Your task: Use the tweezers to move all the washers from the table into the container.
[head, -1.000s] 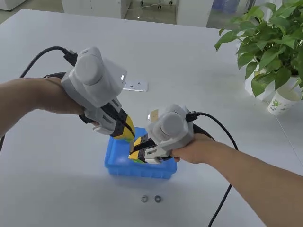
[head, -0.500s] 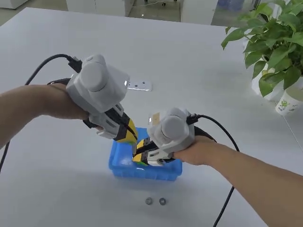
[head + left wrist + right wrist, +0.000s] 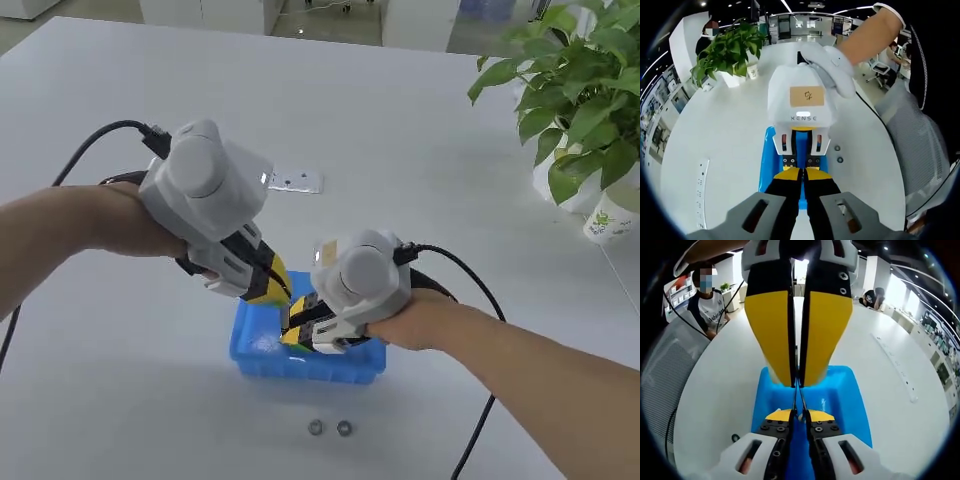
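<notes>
Head view: a shallow blue plastic container [image 3: 300, 365] sits on the white table [image 3: 400, 130], and both grippers meet tip to tip right over it. The left gripper [image 3: 268, 288], a grey handheld tool with yellow-tipped black jaws, reaches in from the container's far left. The right gripper [image 3: 295, 328] reaches in from its right, held low above the basin.

On the near side of the container, just beyond its front wall, a small round metal washer [image 3: 316, 428] lies flat on the table. A second washer [image 3: 344, 428] lies just beside it. Well past the container on the far side lies a flat white power strip [image 3: 293, 181], and a leafy green potted plant [image 3: 580, 80] stands far off to the right.

Right gripper view: the thin metal tweezers [image 3: 796, 392] stand as a narrow sliver above the container [image 3: 845, 390]. Their upper part runs into the slit between the left gripper [image 3: 796, 382] pads, which are pressed nearly together on them. Their lower end is nipped by the right gripper [image 3: 799, 416], its jaws drawn close.

Left gripper view: the left gripper [image 3: 803, 174] jaws show only a hairline gap, facing the right gripper [image 3: 801, 162] over the container [image 3: 766, 165].
</notes>
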The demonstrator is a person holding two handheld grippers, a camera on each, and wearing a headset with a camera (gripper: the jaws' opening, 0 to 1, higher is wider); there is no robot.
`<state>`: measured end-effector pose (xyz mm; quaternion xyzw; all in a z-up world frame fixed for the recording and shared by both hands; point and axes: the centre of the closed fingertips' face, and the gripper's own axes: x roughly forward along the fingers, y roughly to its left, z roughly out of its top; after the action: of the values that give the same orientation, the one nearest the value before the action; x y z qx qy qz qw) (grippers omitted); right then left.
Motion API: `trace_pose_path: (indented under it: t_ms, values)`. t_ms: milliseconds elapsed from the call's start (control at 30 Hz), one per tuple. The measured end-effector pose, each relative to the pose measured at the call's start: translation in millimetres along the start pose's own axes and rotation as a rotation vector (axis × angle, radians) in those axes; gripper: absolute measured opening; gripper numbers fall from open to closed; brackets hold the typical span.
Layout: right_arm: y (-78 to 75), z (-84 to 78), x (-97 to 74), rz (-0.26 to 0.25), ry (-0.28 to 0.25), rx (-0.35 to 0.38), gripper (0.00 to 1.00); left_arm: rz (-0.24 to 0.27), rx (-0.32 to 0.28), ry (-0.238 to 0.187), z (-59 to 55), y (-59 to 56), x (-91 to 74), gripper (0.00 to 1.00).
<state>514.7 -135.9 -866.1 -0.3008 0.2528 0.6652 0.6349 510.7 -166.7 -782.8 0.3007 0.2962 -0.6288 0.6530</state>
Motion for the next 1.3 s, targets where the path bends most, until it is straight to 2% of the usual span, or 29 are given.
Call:
trace_pose_path:
  t_ms: [267, 767, 1300]
  values:
    - [1.2, 1.7, -1.5, -0.007, 0.002, -0.015, 0.12, -0.003, 0.008, 0.000, 1.9, -2.0, -1.1, 0.05]
    - [4.3, 14.5, -11.9, -0.030, -0.008, -0.039, 0.12, 0.013, -0.001, -0.023, 11.0, -6.6, -14.3, 0.05]
    - [13.7, 32.7, -37.0, -0.076, -0.038, -0.043, 0.12, 0.028, 0.023, -0.042, 33.8, -19.4, -34.4, 0.05]
